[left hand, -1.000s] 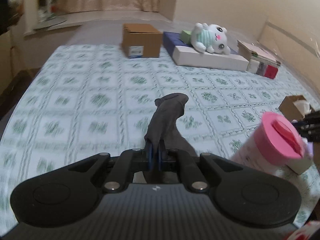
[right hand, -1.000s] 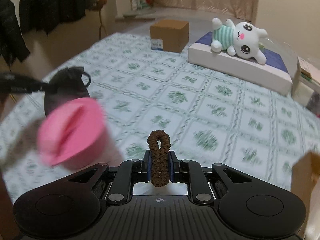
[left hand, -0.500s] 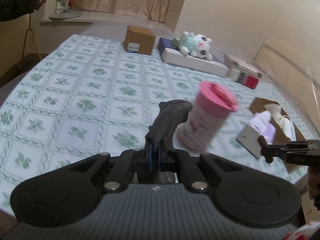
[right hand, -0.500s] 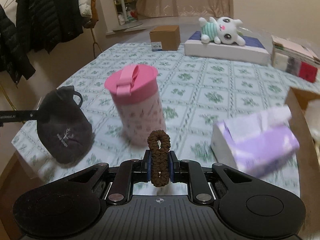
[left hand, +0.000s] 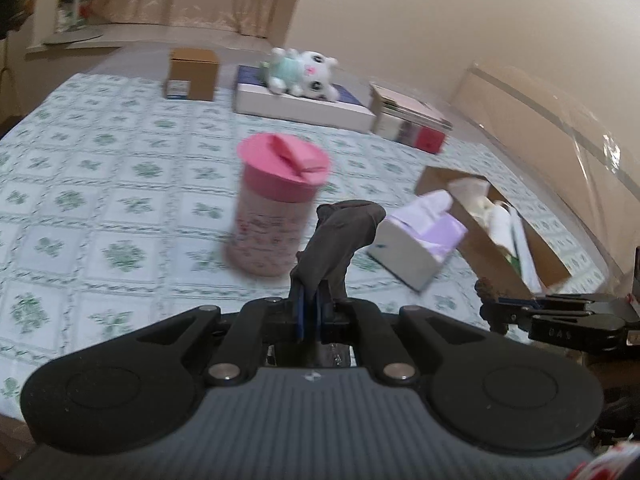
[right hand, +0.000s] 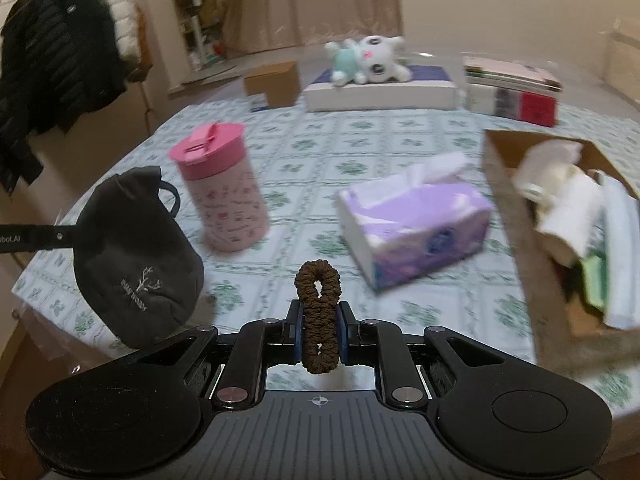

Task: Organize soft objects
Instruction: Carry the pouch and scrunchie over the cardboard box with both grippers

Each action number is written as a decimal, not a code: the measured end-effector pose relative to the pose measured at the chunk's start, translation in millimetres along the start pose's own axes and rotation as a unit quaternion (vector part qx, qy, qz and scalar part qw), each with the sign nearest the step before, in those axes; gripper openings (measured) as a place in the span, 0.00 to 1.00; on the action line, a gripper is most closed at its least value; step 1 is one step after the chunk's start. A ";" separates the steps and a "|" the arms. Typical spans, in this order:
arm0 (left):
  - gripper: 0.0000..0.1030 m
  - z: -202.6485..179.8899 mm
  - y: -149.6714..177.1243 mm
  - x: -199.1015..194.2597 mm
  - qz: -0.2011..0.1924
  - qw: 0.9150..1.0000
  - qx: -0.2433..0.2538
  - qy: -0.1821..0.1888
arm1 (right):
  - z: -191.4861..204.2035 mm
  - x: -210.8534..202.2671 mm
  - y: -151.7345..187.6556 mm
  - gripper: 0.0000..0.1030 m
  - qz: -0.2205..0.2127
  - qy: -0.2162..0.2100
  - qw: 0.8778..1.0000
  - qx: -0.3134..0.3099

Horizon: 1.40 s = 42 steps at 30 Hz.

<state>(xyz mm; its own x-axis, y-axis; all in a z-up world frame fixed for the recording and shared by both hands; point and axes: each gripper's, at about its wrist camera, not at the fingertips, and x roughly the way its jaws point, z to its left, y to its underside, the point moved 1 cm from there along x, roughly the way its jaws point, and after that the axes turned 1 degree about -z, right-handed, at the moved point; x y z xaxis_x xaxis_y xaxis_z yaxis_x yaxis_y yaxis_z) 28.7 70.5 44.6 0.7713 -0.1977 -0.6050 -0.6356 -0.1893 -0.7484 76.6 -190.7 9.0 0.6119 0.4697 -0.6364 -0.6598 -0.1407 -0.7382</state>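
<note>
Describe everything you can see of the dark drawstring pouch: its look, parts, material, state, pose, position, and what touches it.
The dark drawstring pouch is charcoal grey, of soft, felt-like fabric, with a pale branch motif and small lettering on its side. A cord loop shows at its gathered mouth. It sags, rounded, as if something is inside, hanging over the near edge of the patterned tablecloth, left of the pink-lidded cup. The left gripper, jaws shut, pinches its fabric near the rim. Whether its bottom touches the cloth is unclear.

Motion blurs the plush toy (right hand: 366, 60) and open cardboard box (right hand: 516, 216).

Beige walls (left hand: 400, 20), curtains (right hand: 320, 0), dark coats (right hand: 52, 60) hanging left.
</note>
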 end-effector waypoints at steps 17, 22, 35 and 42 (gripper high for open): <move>0.04 -101.6 -7.6 36.7 0.033 0.994 0.072 0.074 | -51.2 -47.6 7.4 0.16 -0.040 0.040 0.997 0.048; 0.04 -117.3 -9.8 43.8 0.038 0.992 0.087 0.088 | -60.7 -55.3 9.2 0.16 -0.044 0.048 0.996 0.057; 0.04 -159.7 -30.0 66.0 0.038 0.985 0.113 0.127 | -92.4 -75.6 11.4 0.16 -0.061 0.075 0.992 0.084; 0.04 -208.2 -61.7 89.5 0.026 0.976 0.137 0.165 | -126.6 -93.6 -0.1 0.16 -0.084 0.105 0.986 0.098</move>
<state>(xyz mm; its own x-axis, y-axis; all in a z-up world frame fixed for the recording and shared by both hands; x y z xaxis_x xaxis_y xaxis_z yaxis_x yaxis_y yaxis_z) 130.0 -135.8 93.2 0.6562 -0.5084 -0.5576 -0.6062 0.0849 -0.7908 74.6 -344.9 40.3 0.7829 0.2791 -0.5560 -0.6004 0.1047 -0.7928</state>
